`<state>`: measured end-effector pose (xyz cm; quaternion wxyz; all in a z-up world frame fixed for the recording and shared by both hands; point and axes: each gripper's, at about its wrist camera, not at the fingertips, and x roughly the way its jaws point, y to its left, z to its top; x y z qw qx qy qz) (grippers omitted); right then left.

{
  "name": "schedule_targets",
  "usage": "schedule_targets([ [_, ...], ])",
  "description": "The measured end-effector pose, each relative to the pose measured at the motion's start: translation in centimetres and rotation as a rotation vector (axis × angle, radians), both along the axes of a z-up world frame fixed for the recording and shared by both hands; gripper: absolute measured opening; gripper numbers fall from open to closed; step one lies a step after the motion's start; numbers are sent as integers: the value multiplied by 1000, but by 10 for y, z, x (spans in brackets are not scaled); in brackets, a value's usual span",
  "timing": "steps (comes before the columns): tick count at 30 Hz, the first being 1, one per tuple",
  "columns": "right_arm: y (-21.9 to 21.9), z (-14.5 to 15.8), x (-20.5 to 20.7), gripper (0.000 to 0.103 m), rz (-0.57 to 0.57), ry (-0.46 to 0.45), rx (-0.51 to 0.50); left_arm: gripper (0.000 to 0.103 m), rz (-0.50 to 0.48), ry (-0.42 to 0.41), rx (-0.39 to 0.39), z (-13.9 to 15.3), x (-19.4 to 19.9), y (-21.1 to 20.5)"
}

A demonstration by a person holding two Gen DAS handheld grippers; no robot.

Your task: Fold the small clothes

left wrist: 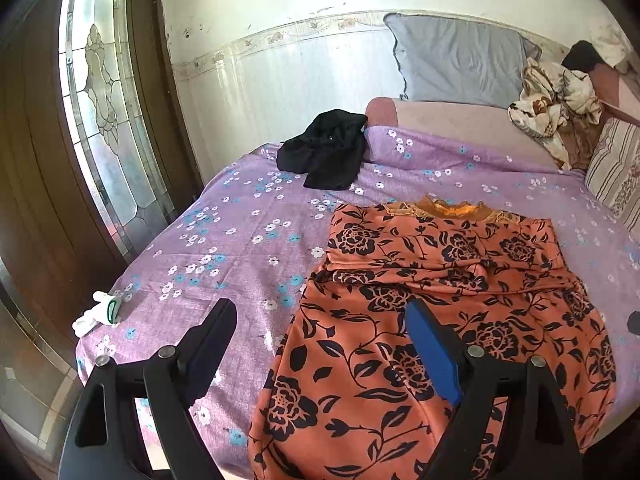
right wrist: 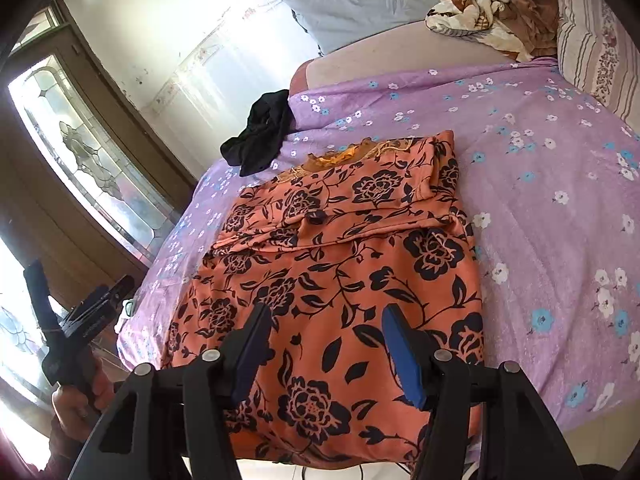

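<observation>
I find both my grippers, left (left wrist: 320,320) and right (right wrist: 326,324), gaping and empty above the orange black-flowered garment (left wrist: 432,320), sleeves folded, lower centre of frame

Here's the bed (left wrist: 248,240), spread with a purple sheet dotted in white and blue flowers. An orange dress (left wrist: 432,320) with black roses lies flat near the front edge, sleeves folded across. Behind it sits a crumpled black garment (left wrist: 324,152). A small white object (left wrist: 100,312) rests at the left edge. Grey pillow (left wrist: 460,60), striped pillow (left wrist: 616,172) and rumpled floral blanket (left wrist: 552,108) crowd the head end.
</observation>
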<state>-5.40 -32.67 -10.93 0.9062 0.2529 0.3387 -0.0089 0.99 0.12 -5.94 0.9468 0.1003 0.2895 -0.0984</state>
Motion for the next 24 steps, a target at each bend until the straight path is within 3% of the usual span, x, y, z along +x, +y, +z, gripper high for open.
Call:
schedule_targets([
  [13, -6, 3, -17, 62, -6, -12, 29, 87, 9, 2, 14, 3, -10, 0],
  [19, -12, -7, -24, 63, -13, 59, 59, 87, 35, 187, -23, -23, 3, 22],
  [24, -23, -20, -29, 63, -40, 125, 70, 87, 167, 364, -63, -59, 21, 72],
])
